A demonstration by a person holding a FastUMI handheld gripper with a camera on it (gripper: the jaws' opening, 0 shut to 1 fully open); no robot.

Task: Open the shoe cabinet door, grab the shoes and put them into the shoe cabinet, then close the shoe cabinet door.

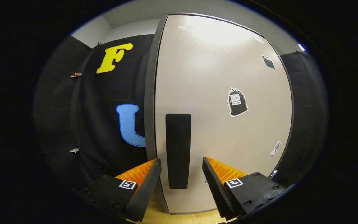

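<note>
pale grey flat-panel shoe cabinet door (pixel 222 102) shut, dead ahead | black cloth booth wall (pixel 104 124) at 9 o'clock, past door's dark left edge | tall black rectangular handle (pixel 178 151) at 12 o'clock between fingers, untouched | gripper (pixel 181 165) spread apart, empty | stickers (pixel 237 102) at 2 o'clock | pale floor strip (pixel 157 214) at 6 o'clock

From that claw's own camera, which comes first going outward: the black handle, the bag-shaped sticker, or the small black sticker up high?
1. Black handle, between the open claw's fingers, just ahead.
2. Bag-shaped sticker, farther up the cabinet door, to the right.
3. Small black sticker, highest, near the door's top right edge.
</note>
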